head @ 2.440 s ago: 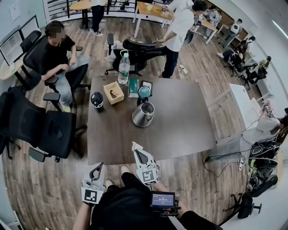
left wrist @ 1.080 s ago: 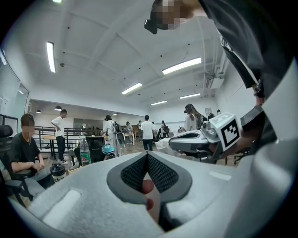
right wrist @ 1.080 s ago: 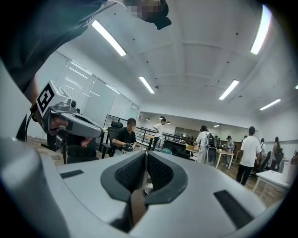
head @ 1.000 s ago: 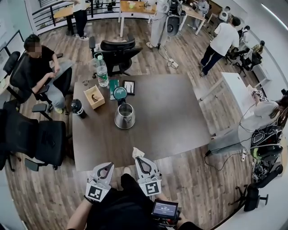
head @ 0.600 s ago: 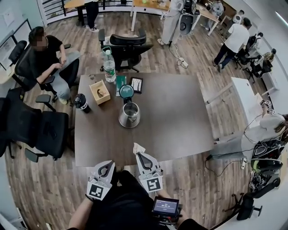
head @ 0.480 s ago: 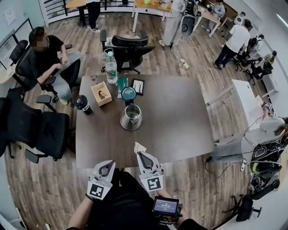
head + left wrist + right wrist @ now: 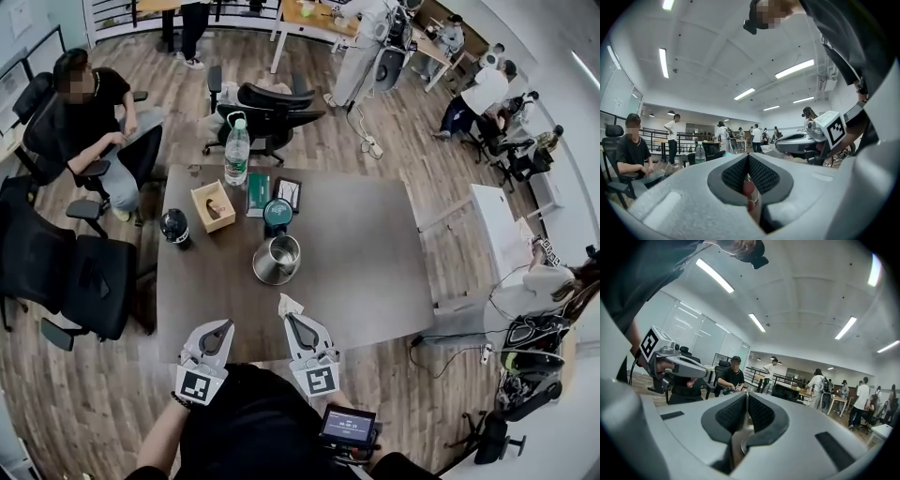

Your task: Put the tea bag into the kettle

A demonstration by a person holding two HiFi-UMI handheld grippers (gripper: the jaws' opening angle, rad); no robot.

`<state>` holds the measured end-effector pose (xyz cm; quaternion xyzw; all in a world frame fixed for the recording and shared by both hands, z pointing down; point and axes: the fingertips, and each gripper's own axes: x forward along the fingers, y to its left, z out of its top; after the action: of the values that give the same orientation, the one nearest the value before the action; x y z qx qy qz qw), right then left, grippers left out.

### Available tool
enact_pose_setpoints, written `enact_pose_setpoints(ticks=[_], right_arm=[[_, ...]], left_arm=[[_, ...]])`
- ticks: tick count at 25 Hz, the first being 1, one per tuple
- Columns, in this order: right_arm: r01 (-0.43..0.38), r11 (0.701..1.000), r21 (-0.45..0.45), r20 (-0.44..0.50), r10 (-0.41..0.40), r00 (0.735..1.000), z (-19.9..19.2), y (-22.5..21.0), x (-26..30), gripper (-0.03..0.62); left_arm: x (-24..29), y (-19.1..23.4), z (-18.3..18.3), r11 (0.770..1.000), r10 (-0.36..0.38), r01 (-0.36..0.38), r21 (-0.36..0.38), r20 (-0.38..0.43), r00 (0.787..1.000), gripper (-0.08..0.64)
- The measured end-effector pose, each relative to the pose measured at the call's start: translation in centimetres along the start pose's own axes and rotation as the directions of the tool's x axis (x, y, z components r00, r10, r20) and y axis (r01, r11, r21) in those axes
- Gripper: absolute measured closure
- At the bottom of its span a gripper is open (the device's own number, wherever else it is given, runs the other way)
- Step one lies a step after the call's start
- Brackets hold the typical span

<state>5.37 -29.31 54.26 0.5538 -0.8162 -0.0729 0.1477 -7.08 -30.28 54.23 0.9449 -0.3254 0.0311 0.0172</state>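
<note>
The brown table [image 7: 375, 272] bears the open steel kettle [image 7: 277, 261]. On the person's side of the kettle, the left gripper [image 7: 223, 328] is clenched empty. The right gripper [image 7: 291, 320] pinches the tea bag [image 7: 288, 305], short of the kettle.

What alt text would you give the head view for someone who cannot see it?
Seen from above, a person holds two tools at the near edge of a brown table; the right tool pinches a white tea bag, short of a steel kettle. The left tool is shut and empty.
</note>
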Motion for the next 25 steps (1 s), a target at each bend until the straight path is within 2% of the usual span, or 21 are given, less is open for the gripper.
enact_pose_setpoints(ticks=[7, 12, 15, 19, 25], right_arm=[[-0.030, 1.000, -0.004, -0.032, 0.030, 0.999, -0.6, 0.3, 2.4, 0.574], [-0.048, 0.998, 0.048, -0.076, 0.052, 0.996, -2.7, -0.4, 4.2, 0.574], [-0.072, 0.995, 0.072, -0.079, 0.078, 0.994, -3.2, -1.8, 5.3, 0.574], [-0.111, 0.994, -0.001, -0.061, 0.111, 0.992, -3.2, -3.5, 6.3, 0.574], [-0.142, 0.989, -0.040, -0.051, 0.140, 0.989, -3.3, -5.4, 7.3, 0.574]], left_arm=[[-0.4, 3.1, -0.9, 1.000, 0.018, -0.017, 0.022, -0.019, 1.000, 0.566], [-0.9, 4.3, -1.2, 0.994, 0.107, -0.108, 0.001, -0.072, 0.992, 0.566], [-0.6, 4.6, -1.5, 0.989, 0.151, -0.150, 0.021, -0.109, 0.982, 0.566], [0.9, 4.1, -0.3, 0.985, 0.175, -0.175, 0.009, -0.052, 0.983, 0.566], [1.7, 3.8, 0.2, 0.980, 0.195, -0.194, 0.038, -0.052, 0.979, 0.566]])
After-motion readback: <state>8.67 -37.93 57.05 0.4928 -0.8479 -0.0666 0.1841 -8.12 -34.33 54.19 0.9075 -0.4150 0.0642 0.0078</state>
